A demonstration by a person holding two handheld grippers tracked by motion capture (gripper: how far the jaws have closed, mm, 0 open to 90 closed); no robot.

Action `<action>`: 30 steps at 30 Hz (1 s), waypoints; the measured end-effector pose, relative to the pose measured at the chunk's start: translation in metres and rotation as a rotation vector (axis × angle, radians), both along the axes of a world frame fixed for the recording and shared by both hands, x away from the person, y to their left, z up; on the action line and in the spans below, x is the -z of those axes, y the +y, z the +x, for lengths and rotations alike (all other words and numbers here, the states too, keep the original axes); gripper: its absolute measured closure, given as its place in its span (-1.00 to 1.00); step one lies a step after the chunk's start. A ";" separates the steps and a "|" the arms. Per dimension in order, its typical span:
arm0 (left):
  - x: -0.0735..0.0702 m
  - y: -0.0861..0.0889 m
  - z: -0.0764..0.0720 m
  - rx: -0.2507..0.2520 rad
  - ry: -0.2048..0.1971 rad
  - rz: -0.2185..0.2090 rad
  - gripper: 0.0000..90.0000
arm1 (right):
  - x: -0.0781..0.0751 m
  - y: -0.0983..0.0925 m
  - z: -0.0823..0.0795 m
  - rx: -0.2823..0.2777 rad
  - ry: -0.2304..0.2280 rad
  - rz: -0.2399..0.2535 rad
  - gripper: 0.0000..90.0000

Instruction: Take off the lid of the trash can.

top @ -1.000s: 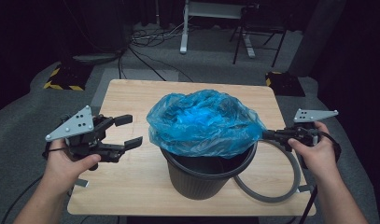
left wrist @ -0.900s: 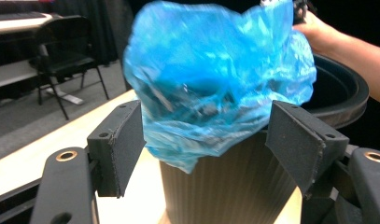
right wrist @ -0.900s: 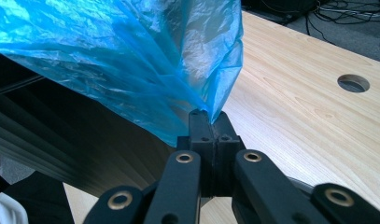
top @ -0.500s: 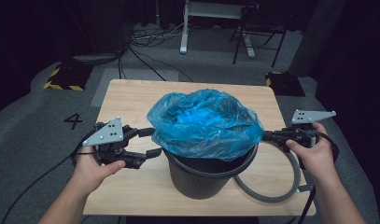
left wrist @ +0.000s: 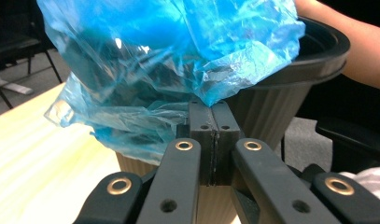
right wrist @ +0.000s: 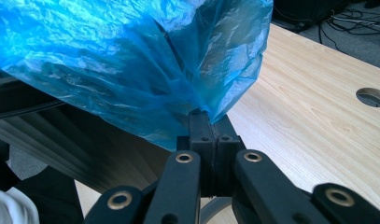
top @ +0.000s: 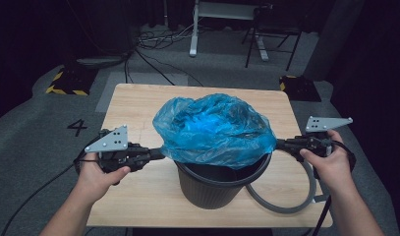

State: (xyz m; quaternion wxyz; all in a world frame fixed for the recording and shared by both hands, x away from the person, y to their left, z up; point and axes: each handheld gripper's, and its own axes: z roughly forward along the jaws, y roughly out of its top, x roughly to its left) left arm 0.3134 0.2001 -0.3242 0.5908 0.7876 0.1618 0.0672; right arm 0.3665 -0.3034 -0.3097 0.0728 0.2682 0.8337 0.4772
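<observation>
**A:** High view first. What's on the counter (top: 133, 103)?

**B:** A dark ribbed bin (top: 214, 184) near the front edge, with a blue bag (top: 214, 130) puffed up over its mouth. The bag covers the back of the rim, and the front of the rim is bare, so you can see into the bin. A grey hoop (top: 291, 196) lies flat on the counter, just right of the bin.

**A:** And the grippers?

**B:** Left gripper (top: 156, 155) comes in from the left and meets the bag's left edge. Right gripper (top: 281, 143) does the same on the right edge. Each is held in a hand, and each has a grey plate on top. There's a "4" (top: 77, 128) marked on the floor to the left.

**A:** Left gripper view?

**B:** The jaws are pressed together with a corner of the bag (left wrist: 178, 60) pinched between the tips. The bin (left wrist: 295, 79) is right behind them, and the bag hangs down over its side. A forearm (left wrist: 360, 46) shows at the upper right.

**A:** Right gripper view?

**B:** Same deal: the jaws are closed tight on a bunched bit of bag (right wrist: 131, 65). The bin's (right wrist: 71, 144) dark wall sits under it on the left, with bare counter (right wrist: 318, 107) to the right and a round hole (right wrist: 372, 96) in it.
</observation>
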 end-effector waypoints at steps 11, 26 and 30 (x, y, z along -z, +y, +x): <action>0.005 -0.001 -0.009 0.076 0.030 0.015 1.00 | 0.000 0.001 -0.004 -0.009 -0.003 0.010 1.00; 0.020 -0.011 -0.010 0.172 0.074 0.043 1.00 | 0.015 0.005 0.000 -0.030 0.041 -0.008 1.00; 0.027 -0.011 -0.010 0.183 0.097 0.096 1.00 | 0.005 0.006 -0.005 -0.042 0.001 0.015 1.00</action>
